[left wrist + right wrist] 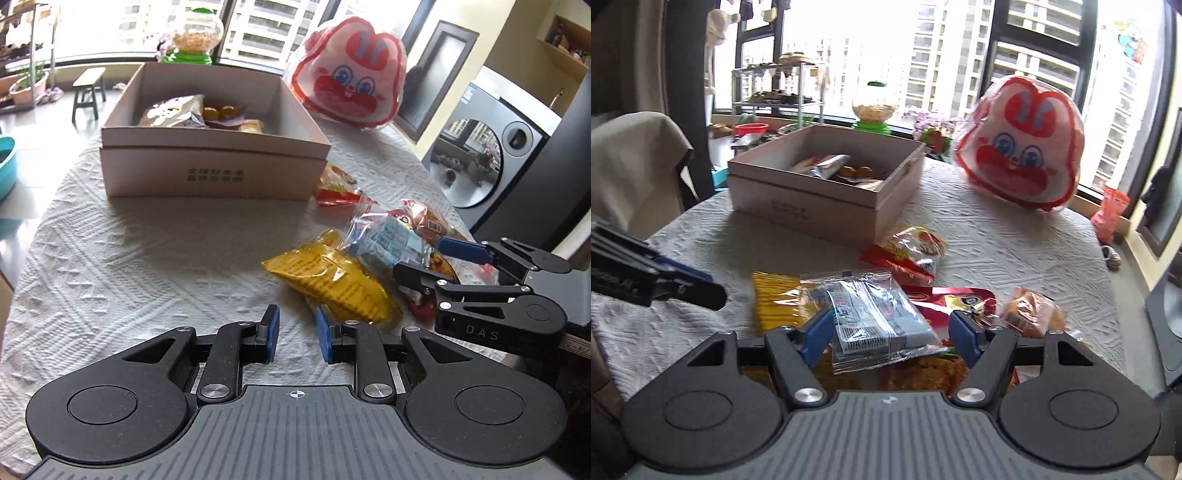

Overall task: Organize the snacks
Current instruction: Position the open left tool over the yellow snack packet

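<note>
White textured tablecloth (129, 258). Far side: open cardboard box (207, 177) w/ a few snacks inside. Right of it, a rabbit-face bag (351, 81). Near right: loose snack pile, incl. yellow packet (332, 280), clear packet of blue-wrapped pieces (871, 317), red packet (908, 251). Left gripper (297, 338) jaws narrowly apart, empty, just beside the yellow packet. Right gripper (890, 332) jaws half open, straddling the clear packet; pads don't seem to press it.
</note>
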Action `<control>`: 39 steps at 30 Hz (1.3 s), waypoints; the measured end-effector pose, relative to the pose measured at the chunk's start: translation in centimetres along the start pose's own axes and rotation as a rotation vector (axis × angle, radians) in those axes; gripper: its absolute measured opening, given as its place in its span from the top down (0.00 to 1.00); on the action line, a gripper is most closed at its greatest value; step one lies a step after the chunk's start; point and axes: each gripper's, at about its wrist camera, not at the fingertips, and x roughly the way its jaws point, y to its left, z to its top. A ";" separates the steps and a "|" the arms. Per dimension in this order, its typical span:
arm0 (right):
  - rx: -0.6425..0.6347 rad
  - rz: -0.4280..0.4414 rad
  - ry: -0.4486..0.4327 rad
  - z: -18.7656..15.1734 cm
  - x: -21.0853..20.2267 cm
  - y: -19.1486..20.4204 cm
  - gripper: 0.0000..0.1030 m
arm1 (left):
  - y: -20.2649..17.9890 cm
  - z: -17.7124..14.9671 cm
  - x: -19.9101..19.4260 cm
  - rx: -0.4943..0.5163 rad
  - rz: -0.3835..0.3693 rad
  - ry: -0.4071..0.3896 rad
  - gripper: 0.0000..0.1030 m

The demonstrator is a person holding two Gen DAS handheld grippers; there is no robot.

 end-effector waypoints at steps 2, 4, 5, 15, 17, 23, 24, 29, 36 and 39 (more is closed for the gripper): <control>0.042 0.008 0.011 -0.5 0.4 -1.0 0.32 | -0.1 0.3 1.0 -0.037 0.007 0.004 0.75; 0.073 0.013 0.025 -1.1 0.8 -1.7 0.31 | -0.5 0.9 1.9 -0.042 0.027 -0.002 0.75; 0.082 0.009 0.025 -1.5 1.1 -2.0 0.28 | -0.8 1.3 2.3 -0.031 0.035 -0.004 0.75; 0.004 0.066 -0.020 -2.8 0.9 0.2 0.23 | -0.9 3.6 1.8 0.057 0.192 -0.109 0.75; 0.022 0.107 -0.052 -2.8 0.2 0.0 0.23 | -1.1 3.8 0.4 0.071 0.194 -0.134 0.75; 0.211 -0.042 -0.124 -2.5 -0.3 -5.1 0.23 | -5.8 3.2 -0.1 0.288 0.181 -0.127 0.72; 0.247 -0.069 -0.107 -2.8 0.1 -6.0 0.23 | -6.6 2.9 0.4 0.330 0.189 -0.115 0.71; 0.460 0.002 -0.068 -4.2 1.1 -9.9 0.23 | -9.4 1.2 3.9 0.461 0.196 -0.042 0.71; 0.422 0.004 -0.077 -4.3 1.0 -9.1 0.23 | -8.6 1.2 4.5 0.450 0.157 -0.025 0.67; 0.335 -0.023 -0.082 -4.1 0.6 -7.5 0.23 | -7.3 1.2 4.2 0.420 0.250 -0.045 0.68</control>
